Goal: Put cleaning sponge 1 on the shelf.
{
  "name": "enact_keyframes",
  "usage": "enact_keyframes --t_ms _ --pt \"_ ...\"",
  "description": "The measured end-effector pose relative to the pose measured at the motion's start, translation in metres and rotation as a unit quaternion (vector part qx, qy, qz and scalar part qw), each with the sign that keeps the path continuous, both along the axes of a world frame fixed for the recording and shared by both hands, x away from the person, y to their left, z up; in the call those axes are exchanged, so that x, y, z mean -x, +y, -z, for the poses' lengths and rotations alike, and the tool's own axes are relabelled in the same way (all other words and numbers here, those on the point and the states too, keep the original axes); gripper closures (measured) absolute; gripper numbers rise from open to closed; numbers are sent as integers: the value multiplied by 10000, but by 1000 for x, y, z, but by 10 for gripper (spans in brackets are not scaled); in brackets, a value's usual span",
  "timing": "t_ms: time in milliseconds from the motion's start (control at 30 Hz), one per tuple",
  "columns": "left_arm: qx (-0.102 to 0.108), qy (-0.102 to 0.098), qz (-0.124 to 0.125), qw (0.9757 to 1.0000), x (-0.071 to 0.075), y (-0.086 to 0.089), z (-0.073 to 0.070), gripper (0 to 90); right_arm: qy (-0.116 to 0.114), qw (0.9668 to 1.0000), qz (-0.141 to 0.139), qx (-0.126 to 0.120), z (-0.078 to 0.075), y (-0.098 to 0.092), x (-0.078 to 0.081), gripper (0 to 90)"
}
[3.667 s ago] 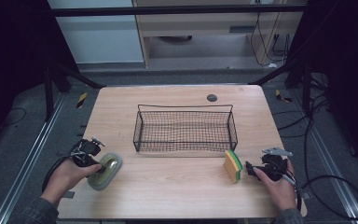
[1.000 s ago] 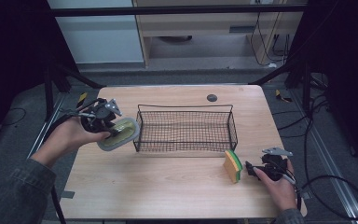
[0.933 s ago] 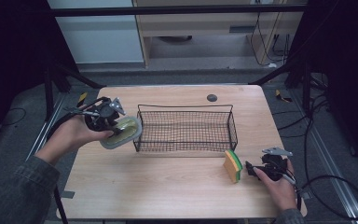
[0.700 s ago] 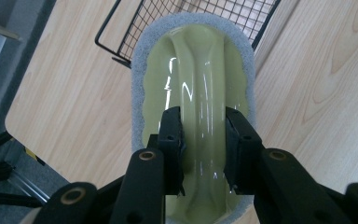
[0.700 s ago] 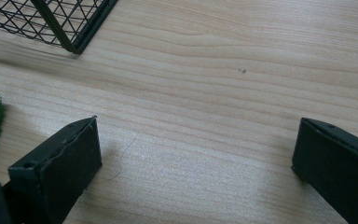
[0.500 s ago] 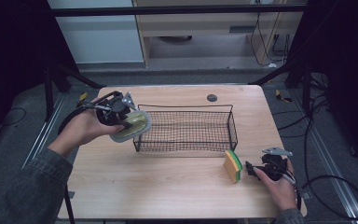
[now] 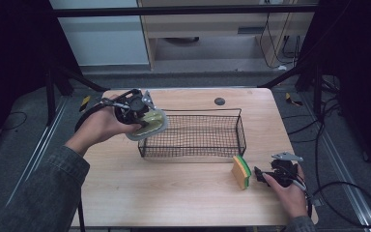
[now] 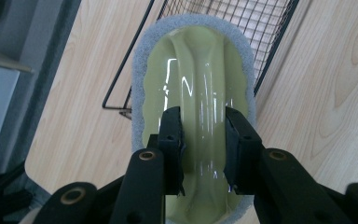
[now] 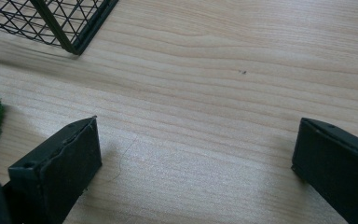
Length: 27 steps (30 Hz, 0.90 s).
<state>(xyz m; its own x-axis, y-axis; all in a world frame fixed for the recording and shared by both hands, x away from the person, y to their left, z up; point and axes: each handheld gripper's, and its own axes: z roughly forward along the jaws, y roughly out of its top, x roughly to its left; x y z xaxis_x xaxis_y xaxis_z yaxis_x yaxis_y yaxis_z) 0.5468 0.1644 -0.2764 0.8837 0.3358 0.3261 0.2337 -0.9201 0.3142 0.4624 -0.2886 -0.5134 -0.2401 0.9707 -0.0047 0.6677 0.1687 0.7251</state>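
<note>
Pale green plastic-handled scrubber (image 8: 200, 116) with a grey pad rim, clamped by its raised glossy handle ridge between the left jaws, held tilted over the left end of the black wire basket (image 7: 193, 133). Yellow sponge (image 7: 240, 172) with green scouring face, standing on edge on the wood, just beyond the spread right jaws.

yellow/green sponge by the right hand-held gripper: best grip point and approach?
Likely across its two broad faces. The sponge stands on edge on the table, green layer facing the right hand-held gripper, yellow facing away. The jaws are open and level with it, so slide in low from the right, one jaw per face.
</note>
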Motion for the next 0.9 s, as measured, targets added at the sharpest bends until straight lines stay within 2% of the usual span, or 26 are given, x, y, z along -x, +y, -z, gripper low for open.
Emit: enact_keyframes --t_ms 300,500,567,900 --pt "48 -91 340 9994 -4 -21 2 704 2 10000 -14 8 0 0 0 13" --pt "78 -116 442 9989 -8 -30 6 704 -4 10000 3 6 0 0 -1 13" --pt "3 -144 507 9986 -9 -33 6 704 2 10000 -1 9 0 0 -1 13" --pt "-3 -237 622 9978 -11 -40 3 704 4 10000 12 0 0 1 -2 13"
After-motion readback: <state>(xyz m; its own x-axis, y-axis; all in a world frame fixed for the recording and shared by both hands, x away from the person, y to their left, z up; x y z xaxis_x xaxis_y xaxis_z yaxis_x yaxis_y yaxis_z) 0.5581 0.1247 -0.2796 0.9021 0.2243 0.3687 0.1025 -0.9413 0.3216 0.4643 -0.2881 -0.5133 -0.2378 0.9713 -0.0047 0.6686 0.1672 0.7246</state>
